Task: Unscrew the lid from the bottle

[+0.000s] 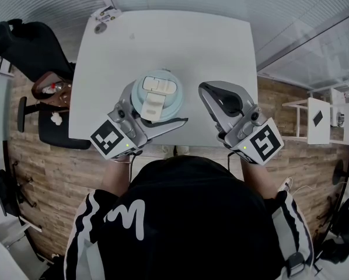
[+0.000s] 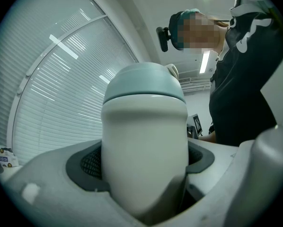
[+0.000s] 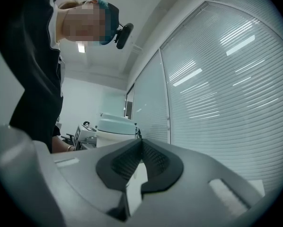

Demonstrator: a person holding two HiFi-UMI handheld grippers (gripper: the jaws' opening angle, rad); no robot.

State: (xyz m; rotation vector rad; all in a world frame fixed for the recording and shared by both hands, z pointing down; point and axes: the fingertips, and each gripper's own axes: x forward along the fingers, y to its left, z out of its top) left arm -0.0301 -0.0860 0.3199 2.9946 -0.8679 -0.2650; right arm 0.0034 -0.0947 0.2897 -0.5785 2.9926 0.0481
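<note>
A white bottle [image 1: 153,108] with a pale blue-green lid [image 1: 157,91] stands upright near the front edge of the white table [image 1: 180,45]. My left gripper [image 1: 160,104] is shut on the bottle's body, one jaw on each side. In the left gripper view the bottle [image 2: 144,145] fills the gap between the pads, with the lid [image 2: 144,82] on top. My right gripper [image 1: 205,88] rests to the right of the bottle, apart from it, shut and holding nothing. The right gripper view shows its pads [image 3: 148,162] meeting, with the bottle's lid [image 3: 114,125] behind them at left.
Small items [image 1: 103,20] lie at the table's far left corner. A black office chair [image 1: 28,48] stands left of the table and a white side stand [image 1: 314,120] is at right. Window blinds run along the far side.
</note>
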